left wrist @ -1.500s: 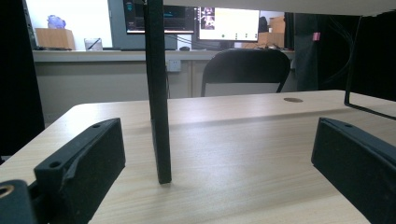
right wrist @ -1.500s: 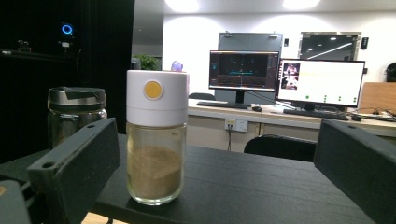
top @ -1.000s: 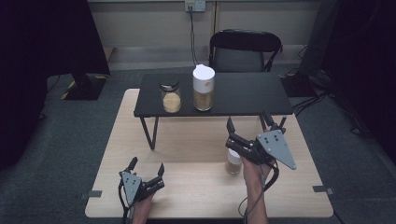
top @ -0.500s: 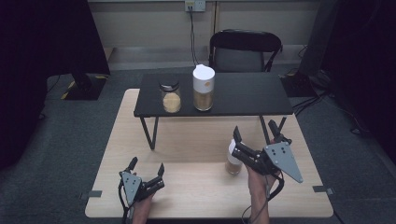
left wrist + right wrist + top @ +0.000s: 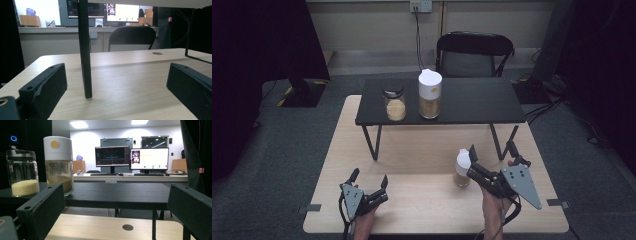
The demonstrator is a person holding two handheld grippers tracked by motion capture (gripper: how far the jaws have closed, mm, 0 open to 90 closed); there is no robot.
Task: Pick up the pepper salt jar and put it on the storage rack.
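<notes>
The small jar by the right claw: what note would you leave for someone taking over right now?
Left gripper: open, holding nothing, low over the table.
Right gripper: open, holding nothing.
Small white-capped jar: upright on the table beside the right gripper, not gripped.
Done: black-lidded jar and tall white-lidded jar stand on the black shelf.
Left, probably: grip the small jar and shelve it.

We can't read the small jar (image 5: 461,169) contents beside the right gripper (image 5: 490,153), whose jaw hides its lower right side.
</notes>
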